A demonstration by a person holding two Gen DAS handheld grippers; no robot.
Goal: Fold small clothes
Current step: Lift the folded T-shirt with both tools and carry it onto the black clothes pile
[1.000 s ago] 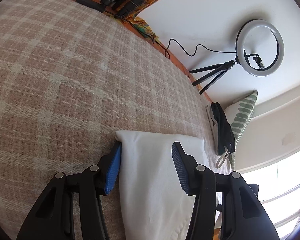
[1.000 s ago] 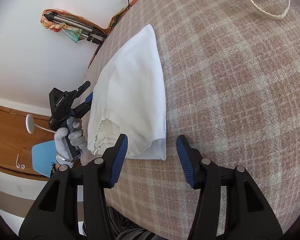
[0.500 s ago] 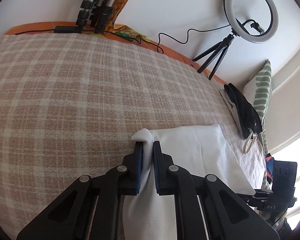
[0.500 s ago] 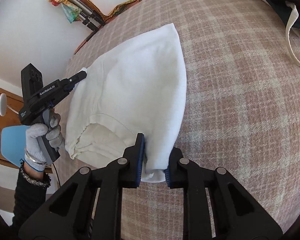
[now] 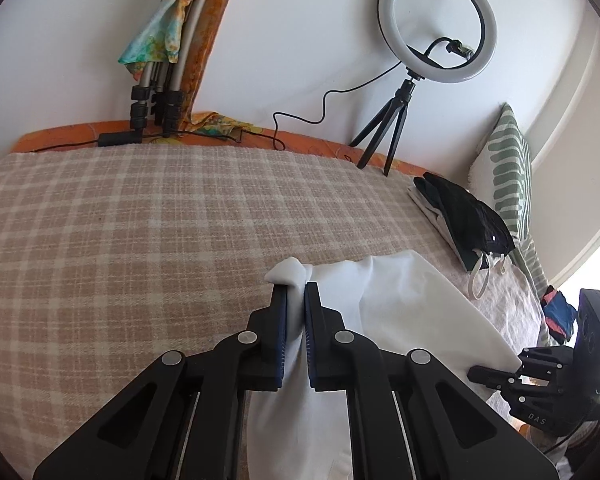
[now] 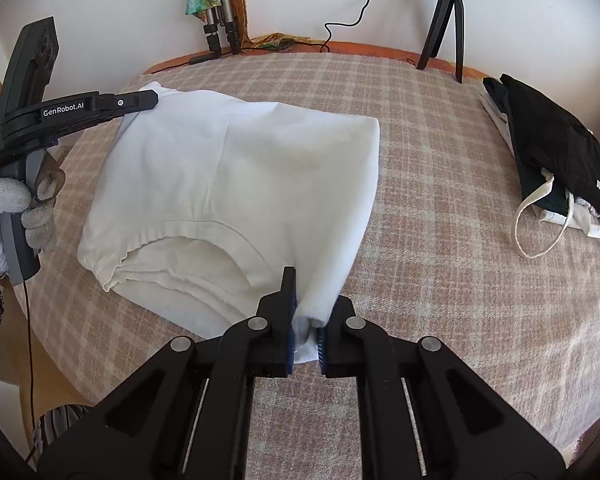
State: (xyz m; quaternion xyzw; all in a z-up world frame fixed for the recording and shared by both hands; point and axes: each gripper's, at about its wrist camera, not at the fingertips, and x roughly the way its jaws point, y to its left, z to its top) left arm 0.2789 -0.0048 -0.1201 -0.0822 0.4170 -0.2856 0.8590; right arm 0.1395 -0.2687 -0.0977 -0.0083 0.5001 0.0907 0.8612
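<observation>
White cotton folded garment [image 6: 236, 184] lies on the beige plaid blanket [image 6: 440, 280] covering the bed. Left gripper [image 5: 296, 300]: fingers pressed together, pinching one corner of the garment. Right gripper [image 6: 305, 320]: fingers pinching the opposite near corner. A heap of black and white clothes [image 6: 556, 160] sits well apart, near the blanket's edge.
</observation>
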